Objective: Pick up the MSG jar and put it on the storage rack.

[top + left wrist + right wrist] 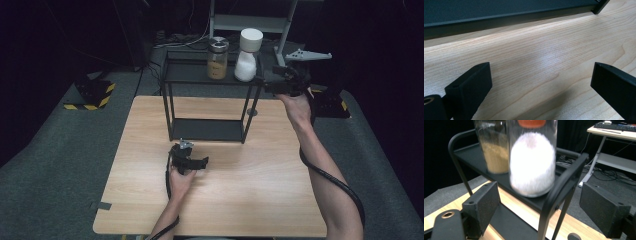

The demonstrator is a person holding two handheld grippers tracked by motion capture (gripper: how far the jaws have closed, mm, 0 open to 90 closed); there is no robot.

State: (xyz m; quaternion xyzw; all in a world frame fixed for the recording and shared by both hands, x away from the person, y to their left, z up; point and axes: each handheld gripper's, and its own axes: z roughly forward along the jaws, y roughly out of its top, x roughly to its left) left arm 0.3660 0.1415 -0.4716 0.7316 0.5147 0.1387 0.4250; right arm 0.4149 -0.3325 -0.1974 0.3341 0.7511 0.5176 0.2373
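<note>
A black two-tier metal rack (185, 72) stands at the back of the wooden table (250, 190). Its top shelf carries a jar of brown granules (218, 59) and, to its right, a white-lidded jar of white powder (247, 57). My right gripper (265, 80) is held up at the rack's right end, open, and faces the white jar (532, 162) across the rack rail (566, 175), with the brown jar (495, 152) behind. My left gripper (200, 161) rests low on the table in front of the rack, open, with bare wood (549, 45) between its jaws.
A small grey disc (252, 112) lies on the table by the rack's right rear leg. A light desk frame (250, 20) stands behind the rack, and a desk with a keyboard (616, 130) is off to the side. Yellow-and-black striped bases (92, 95) sit on the grey floor.
</note>
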